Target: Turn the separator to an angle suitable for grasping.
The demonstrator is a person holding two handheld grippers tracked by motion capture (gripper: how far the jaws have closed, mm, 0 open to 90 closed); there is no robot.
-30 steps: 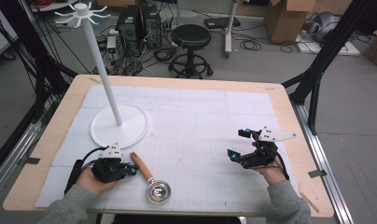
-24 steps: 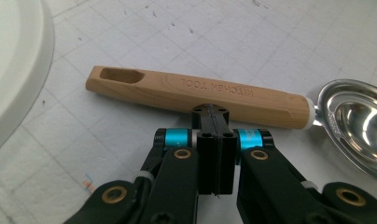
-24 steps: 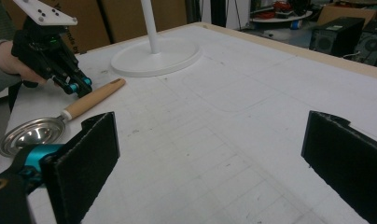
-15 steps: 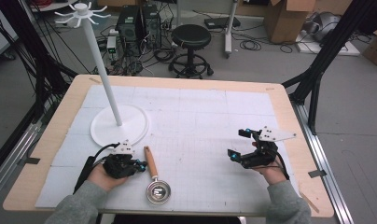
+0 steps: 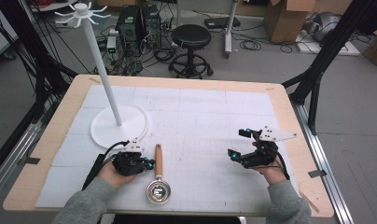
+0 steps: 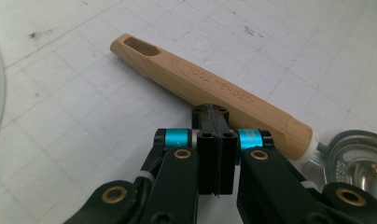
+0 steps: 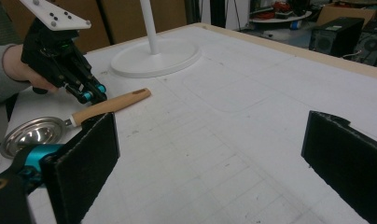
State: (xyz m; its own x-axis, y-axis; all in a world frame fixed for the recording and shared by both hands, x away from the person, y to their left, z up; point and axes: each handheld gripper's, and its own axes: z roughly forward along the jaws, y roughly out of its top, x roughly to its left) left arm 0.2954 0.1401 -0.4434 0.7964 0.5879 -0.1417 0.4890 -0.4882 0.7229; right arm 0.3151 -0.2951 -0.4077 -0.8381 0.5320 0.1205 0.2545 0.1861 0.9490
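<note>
White gridded table mat [image 5: 200,121]: we log a wooden-handled steel scoop [image 5: 158,175] lying lengthwise away from us, bowl nearest, its handle just beyond the tips of our left gripper [image 6: 210,112], jaws pressed together, while our right gripper [image 5: 237,155] waits well apart, jaws spread.

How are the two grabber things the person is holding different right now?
The left gripper has its jaws pressed shut with nothing between them; the right gripper has its jaws spread wide open. The left gripper's tips sit right against the wooden handle of the metal scoop; the right gripper is over bare table, far from the scoop. Both are black with blue bits, each held in one hand.
</note>
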